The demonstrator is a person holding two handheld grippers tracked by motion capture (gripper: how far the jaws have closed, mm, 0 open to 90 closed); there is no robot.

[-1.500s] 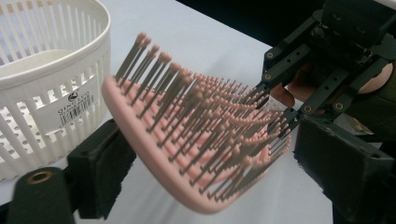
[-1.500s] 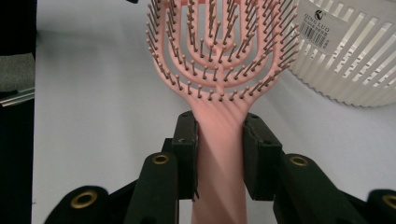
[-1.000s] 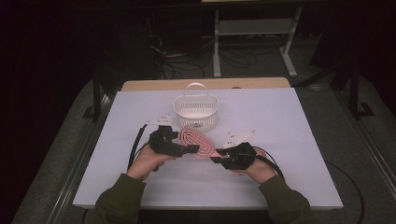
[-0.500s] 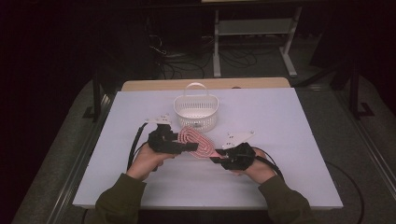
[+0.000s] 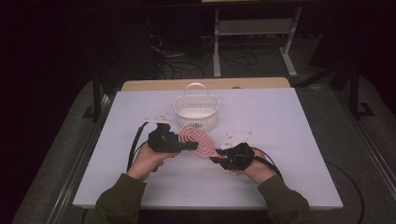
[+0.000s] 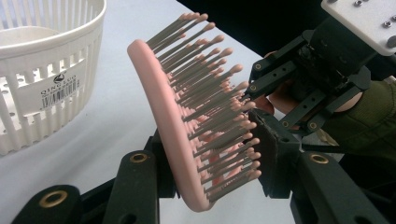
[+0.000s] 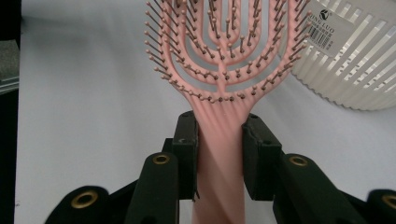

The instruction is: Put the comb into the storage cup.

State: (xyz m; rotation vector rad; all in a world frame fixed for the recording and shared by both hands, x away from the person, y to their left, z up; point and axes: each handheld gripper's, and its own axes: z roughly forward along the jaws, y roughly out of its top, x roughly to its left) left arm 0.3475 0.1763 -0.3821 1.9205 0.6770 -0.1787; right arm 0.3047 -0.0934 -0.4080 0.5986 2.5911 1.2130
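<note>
Right gripper (image 7: 218,154) clamps the pink hairbrush (image 7: 224,60) handle. Left gripper (image 6: 212,158) jaws, just closing, now pinch its head, beside the white basket (image 5: 196,109).

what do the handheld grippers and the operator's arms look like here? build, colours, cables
Both the left gripper and the right gripper are black, with linkage jaws on brass-coloured pivot bushings and flat black pads. Each carries a pale grey plate with screws on top. A black cable trails from each. The person wears olive-green long sleeves.

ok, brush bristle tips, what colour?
Pink tips on grey bristles of the pink plastic hairbrush; left gripper view.
</note>
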